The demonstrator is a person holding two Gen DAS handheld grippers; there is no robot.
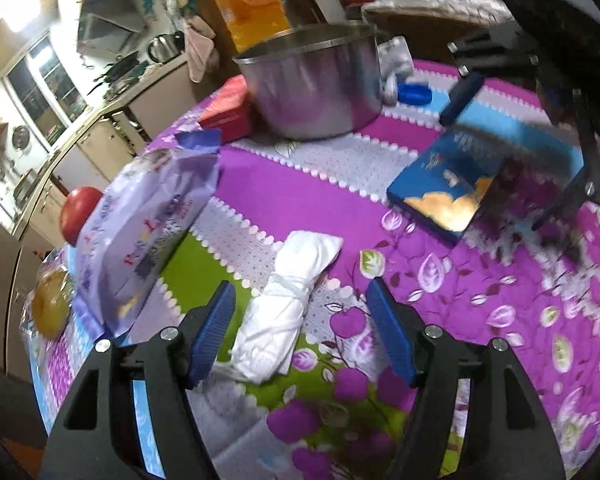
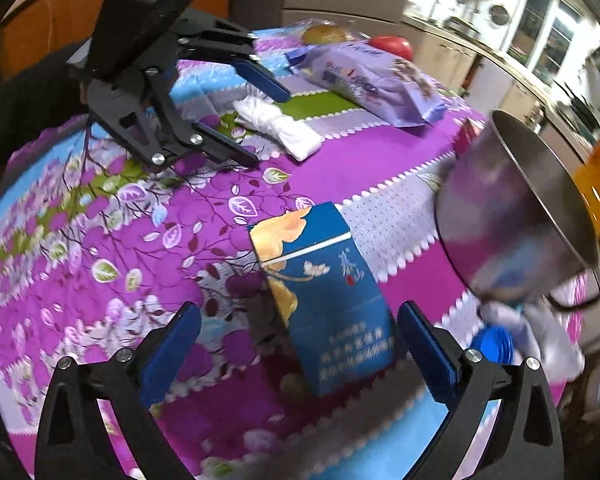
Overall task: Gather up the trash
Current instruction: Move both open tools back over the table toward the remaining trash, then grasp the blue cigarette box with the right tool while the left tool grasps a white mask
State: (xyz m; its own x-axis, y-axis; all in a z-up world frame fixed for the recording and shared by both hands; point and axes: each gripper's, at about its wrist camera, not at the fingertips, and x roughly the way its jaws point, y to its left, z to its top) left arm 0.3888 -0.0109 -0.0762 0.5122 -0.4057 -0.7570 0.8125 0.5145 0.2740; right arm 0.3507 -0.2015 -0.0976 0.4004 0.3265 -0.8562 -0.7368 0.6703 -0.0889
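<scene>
Kitchen cabinets border a worktop (image 1: 292, 184) under a purple floral cloth.

Left wrist view: the left claw (image 1: 300, 312) is spread, holding nothing. A knotted white tissue wad (image 1: 288, 304) lies between its fingers, long axis along the claw's reach; the left claw is nearer. A steel pot (image 1: 312, 84) stands toward the far edge.

Right wrist view: the right claw (image 2: 300, 344) is spread, empty. A blue carton (image 2: 328, 296) lies flat between its fingers, long axis along the approach.
</scene>
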